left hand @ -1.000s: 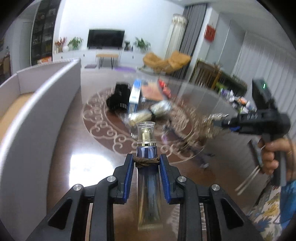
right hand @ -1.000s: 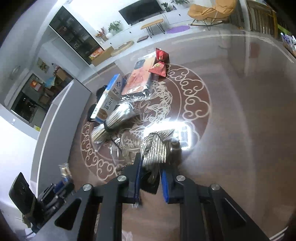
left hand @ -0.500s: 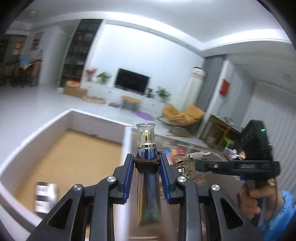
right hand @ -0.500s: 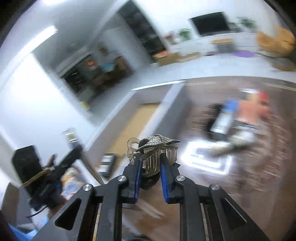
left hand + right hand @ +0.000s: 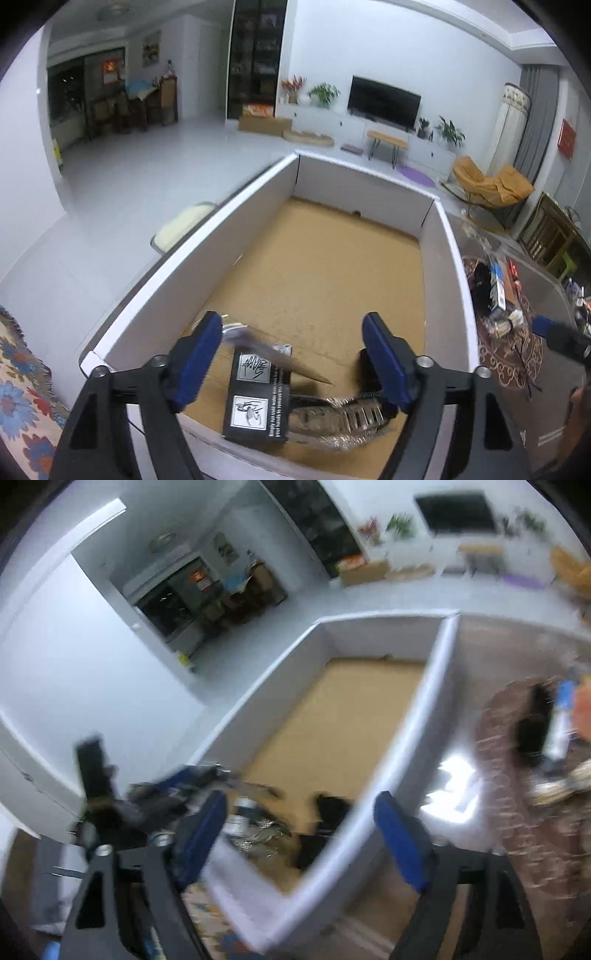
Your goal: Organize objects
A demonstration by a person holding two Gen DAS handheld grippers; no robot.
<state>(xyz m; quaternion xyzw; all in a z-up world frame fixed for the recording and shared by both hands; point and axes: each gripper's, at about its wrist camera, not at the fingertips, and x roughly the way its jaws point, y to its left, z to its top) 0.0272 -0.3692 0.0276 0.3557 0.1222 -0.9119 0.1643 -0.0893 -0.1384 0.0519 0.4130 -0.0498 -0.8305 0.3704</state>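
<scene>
**Mia:** Blue pads on the left gripper are spread wide. Its jaws have just been opening, and they press on nothing.

**Ben:** Where is the tube it had?

**Mia:** A blurry tube shows just past the left pad, slanting down toward the middle of the gap. It is inside the white box with the brown floor. Under it, between the two fingers, lies a black card with white pictures.

**Ben:** And that shiny thing?

**Mia:** A sparkly hair clip lies low in the gap, close to the right pad and right next to the card. Something black sits behind that right pad. I cannot tell what it is.

**Ben:** What about the right gripper?

**Mia:** Its jaws have just been opening too. They are wide, and nothing is held. The near corner of the box sits between its fingers. That view is all smeary. Past the right finger is the brown table with curly patterns, with more things far out on it.
</scene>
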